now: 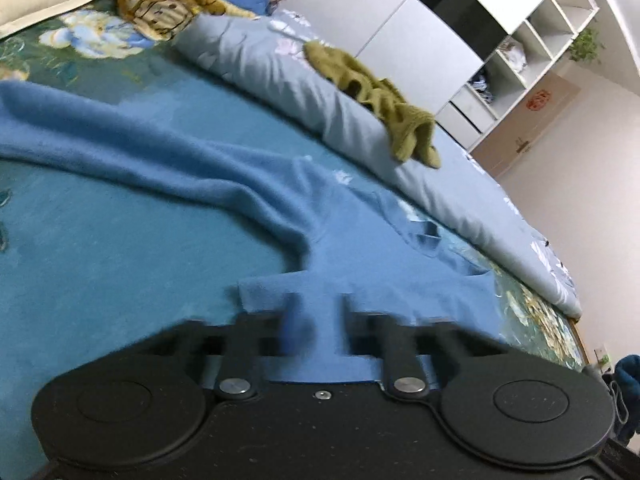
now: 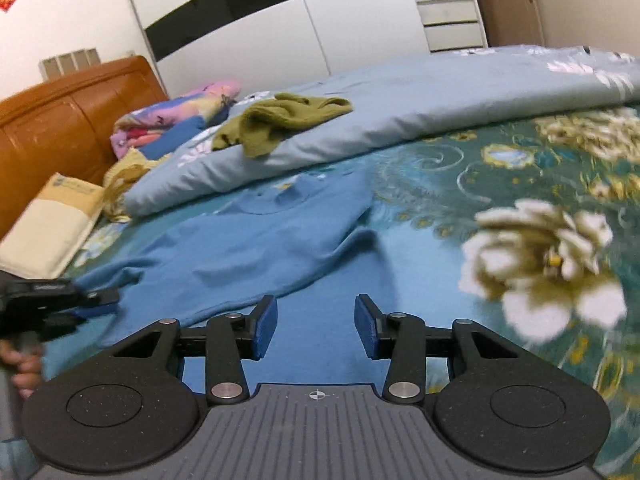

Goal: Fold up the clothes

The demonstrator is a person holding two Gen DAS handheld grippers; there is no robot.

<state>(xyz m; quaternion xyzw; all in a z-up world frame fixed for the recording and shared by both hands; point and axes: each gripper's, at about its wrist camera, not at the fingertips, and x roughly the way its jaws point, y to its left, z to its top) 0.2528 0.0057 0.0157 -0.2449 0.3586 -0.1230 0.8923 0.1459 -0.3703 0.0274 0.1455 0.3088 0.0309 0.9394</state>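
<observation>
We see a blue shirt [image 2: 256, 240] spread loosely on the bed [image 2: 500, 184], wrinkled and not squared, its collar toward twelve o'clock in the right wrist view, near the rolled grey quilt [image 2: 400, 112]. Our left hand-held gripper [image 1: 318, 320] lies low over the shirt's edge with cloth running between its fingers; the picture is blurred there, so we cannot tell whether it is clamped on the cloth or only straddling it. In the right wrist view the same gripper shows at nine o'clock, at the shirt's edge. Our right hand-held gripper [image 2: 316, 326] has its fingers well apart, nothing between them, and hovers just short of the hem, which sits at eleven o'clock from it. We judge the two are placed at opposite parts of the shirt so that an edge can be drawn taut or carried over evenly; a one-sided pull would bunch such soft cloth. An olive garment [image 2: 276, 122] lies crumpled on the quilt at twelve o'clock, well apart from the shirt, perhaps waiting for folding.
</observation>
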